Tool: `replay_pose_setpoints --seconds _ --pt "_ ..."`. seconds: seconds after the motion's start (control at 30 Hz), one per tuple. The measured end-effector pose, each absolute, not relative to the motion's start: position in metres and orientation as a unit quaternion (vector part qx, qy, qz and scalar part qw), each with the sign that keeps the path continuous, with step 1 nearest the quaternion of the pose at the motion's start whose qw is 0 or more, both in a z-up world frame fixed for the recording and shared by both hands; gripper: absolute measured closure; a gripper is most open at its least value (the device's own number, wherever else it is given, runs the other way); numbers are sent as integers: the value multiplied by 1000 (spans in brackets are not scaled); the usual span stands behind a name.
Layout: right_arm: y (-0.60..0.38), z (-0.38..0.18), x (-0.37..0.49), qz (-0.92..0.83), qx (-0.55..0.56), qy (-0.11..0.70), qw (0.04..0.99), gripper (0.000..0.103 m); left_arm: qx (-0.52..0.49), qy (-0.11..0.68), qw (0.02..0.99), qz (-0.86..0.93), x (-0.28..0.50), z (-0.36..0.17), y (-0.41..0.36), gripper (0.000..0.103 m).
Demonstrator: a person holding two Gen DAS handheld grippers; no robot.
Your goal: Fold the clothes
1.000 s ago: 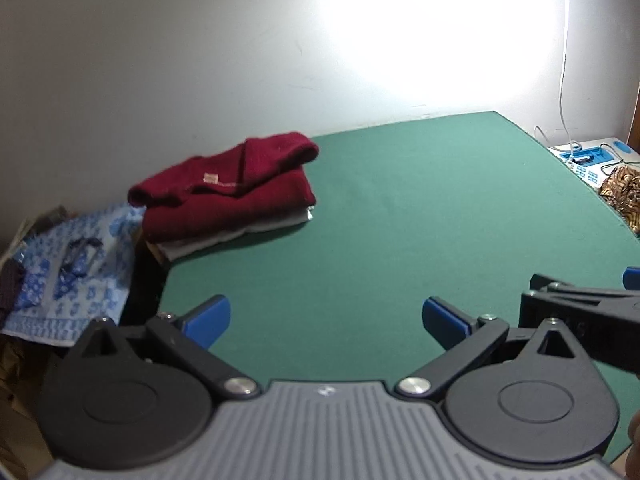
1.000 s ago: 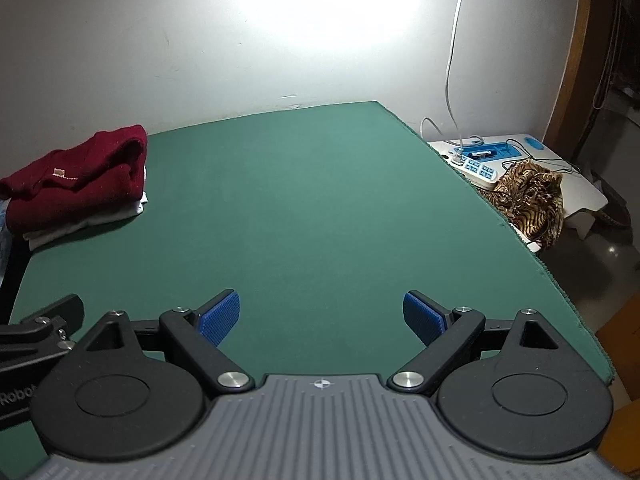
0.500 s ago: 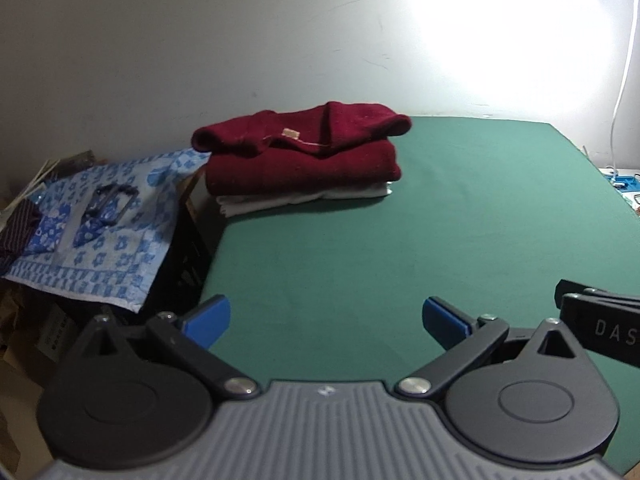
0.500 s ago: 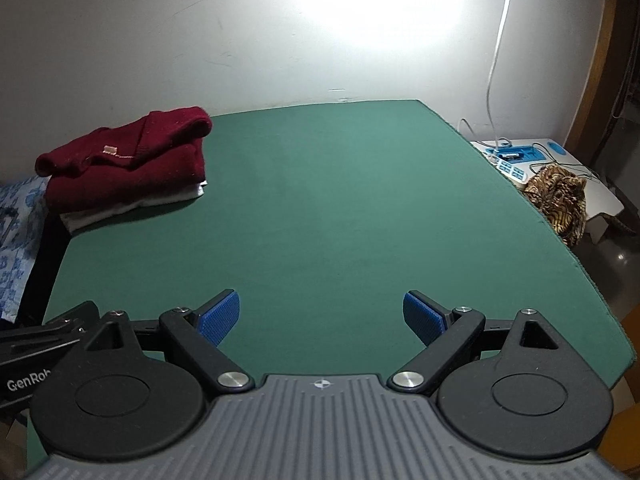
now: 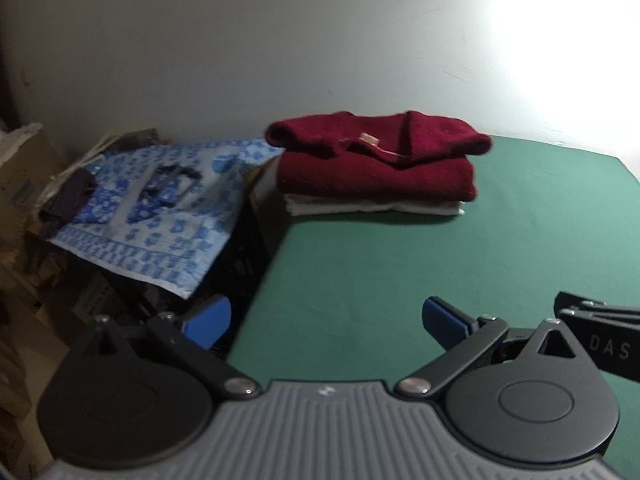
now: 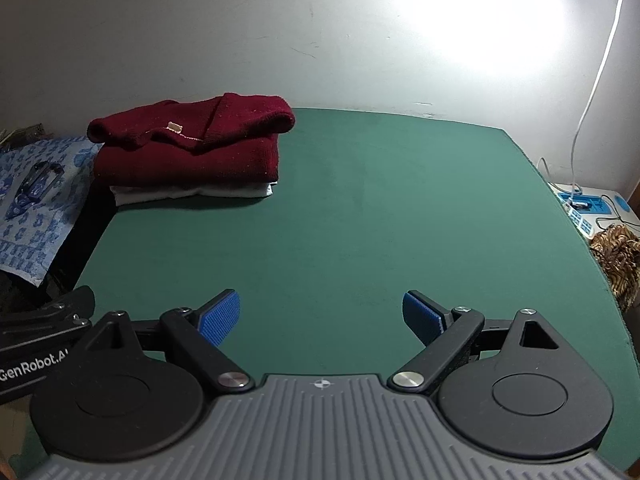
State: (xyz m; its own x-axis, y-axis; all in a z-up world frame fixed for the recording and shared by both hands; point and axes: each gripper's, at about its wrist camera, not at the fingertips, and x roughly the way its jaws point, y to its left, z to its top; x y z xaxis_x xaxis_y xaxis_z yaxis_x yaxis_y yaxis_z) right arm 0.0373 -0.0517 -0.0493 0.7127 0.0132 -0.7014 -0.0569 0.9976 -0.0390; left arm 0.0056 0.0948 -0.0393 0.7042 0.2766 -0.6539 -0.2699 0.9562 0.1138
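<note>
A folded dark red sweater [image 5: 376, 160] lies on a folded white garment [image 5: 372, 208] at the far left corner of the green table [image 5: 400, 272]. The stack also shows in the right wrist view [image 6: 188, 152]. A blue-and-white patterned garment [image 5: 160, 208] lies spread over boxes left of the table; it also shows in the right wrist view [image 6: 28, 200]. My left gripper [image 5: 326, 320] is open and empty over the table's left edge. My right gripper [image 6: 320, 316] is open and empty above the table's near part.
A black crate [image 5: 244, 264] stands against the table's left side under the patterned garment. Cardboard boxes [image 5: 24, 184] sit further left. A tiger-print cloth [image 6: 618, 256] and a blue-and-white device [image 6: 588, 208] lie right of the table. A white wall stands behind.
Both wrist views have swung left. The sweater stack and the blue patterned garment now sit closer to the centre. Both grippers stay open and empty.
</note>
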Motion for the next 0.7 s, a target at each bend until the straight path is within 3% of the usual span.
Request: replay_pose_setpoints --seconds 0.7 --pt "-27 -54 50 40 -31 386 921 13 20 378 914 146 11 -43 113 1"
